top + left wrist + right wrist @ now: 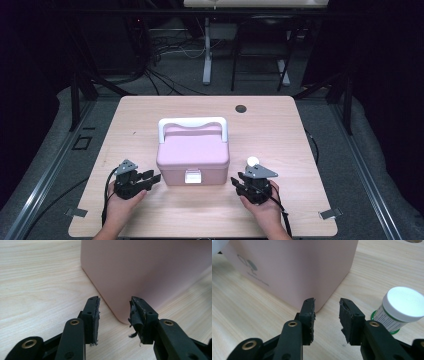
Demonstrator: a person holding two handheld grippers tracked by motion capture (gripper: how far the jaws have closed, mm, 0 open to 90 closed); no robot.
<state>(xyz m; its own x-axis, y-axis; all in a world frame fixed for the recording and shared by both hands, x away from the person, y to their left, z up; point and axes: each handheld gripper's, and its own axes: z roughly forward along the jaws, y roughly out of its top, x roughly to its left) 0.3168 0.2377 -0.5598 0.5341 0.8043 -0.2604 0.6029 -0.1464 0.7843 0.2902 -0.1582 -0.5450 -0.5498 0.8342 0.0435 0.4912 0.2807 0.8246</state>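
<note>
Pink box (193, 155) with a white handle (192, 124) and a white front latch (193, 176) sits near the middle of a pale wooden table (280, 130). Left gripper (152, 178), held in a hand at the box's front left corner, has its jaws apart with nothing between them. Right gripper (237, 184), at the front right corner, likewise stands open and holds nothing. Just beside the right gripper stands a small white-capped bottle (398, 308) with a green-trimmed label.
</note>
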